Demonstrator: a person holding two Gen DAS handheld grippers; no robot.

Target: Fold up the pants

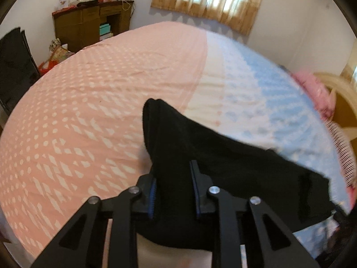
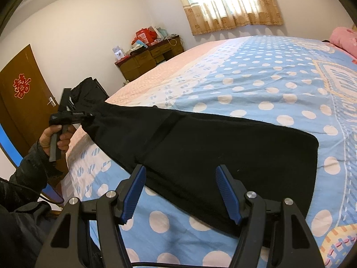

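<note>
Black pants (image 2: 200, 147) laid lengthwise across bed (image 2: 279, 84), folded in half along the leg, waist end flat on blue polka-dot sheet (image 2: 256, 93) near right side. Left gripper (image 1: 174, 189) clamped on leg-end fabric, pads pressing cloth between blue-lined fingers (image 1: 152, 195), narrow gap; that end lifted clear of bed, cloth sloping down toward flat part. Same gripper visible in right wrist view (image 2: 73, 114), gripped by a hand (image 2: 55, 138) in dark sleeve (image 2: 29, 172) off bed's edge. Right gripper (image 2: 180, 192) spread wide, nothing pinched, blue pads (image 2: 133, 192) hovering just over near edge of pants around mid-length; contact with cloth not discernible. Pink part of sheet (image 1: 100, 89) beyond lifted end. Wooden desk (image 2: 151, 60) against far wall, curtained window (image 2: 229, 2) above, brown door (image 2: 24, 102) at left.
</note>
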